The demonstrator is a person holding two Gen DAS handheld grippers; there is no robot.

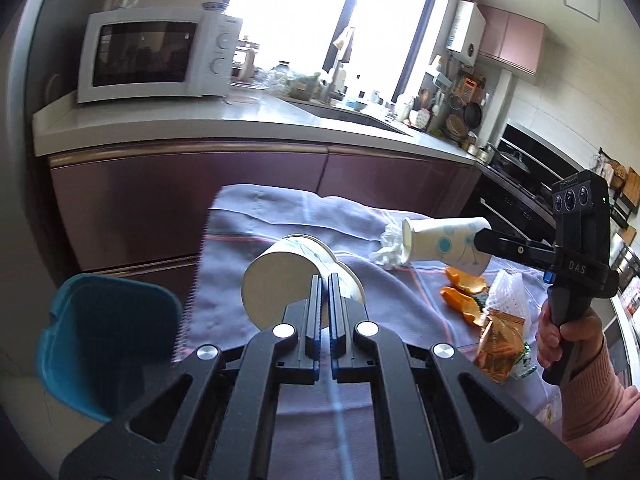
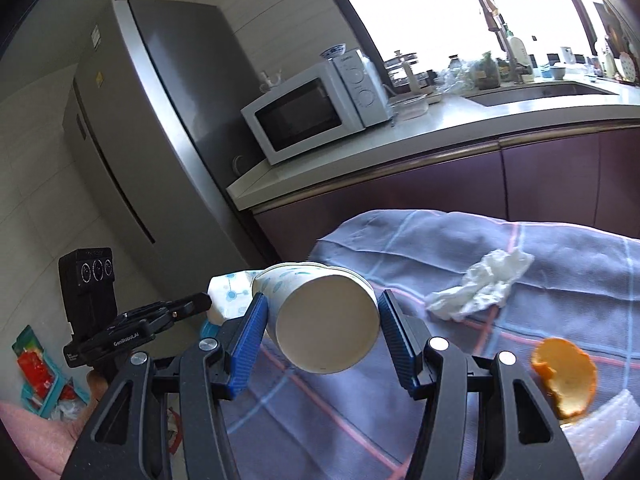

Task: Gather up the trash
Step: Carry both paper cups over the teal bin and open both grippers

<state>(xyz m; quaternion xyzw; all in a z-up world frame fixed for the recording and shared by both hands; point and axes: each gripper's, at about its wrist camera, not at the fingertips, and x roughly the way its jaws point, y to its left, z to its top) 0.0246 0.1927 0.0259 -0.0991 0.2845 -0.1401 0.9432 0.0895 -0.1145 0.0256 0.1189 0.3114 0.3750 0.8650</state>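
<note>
Left tool (image 1: pixel 325 280) pinches my paper cup (image 1: pixel 298 276); right tool (image 2: pixel 322 312) apparently clamps another cup (image 2: pixel 326 326); either could slip short of the bin (image 1: pixel 106 344) at eight o'clock.

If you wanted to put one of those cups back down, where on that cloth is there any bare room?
Bare tablecloth lies along the far edge, behind the crumpled tissue, and near the camera between the right gripper and the orange peel. The right end is crowded: peels, foam fruit net, snack wrapper.
</note>
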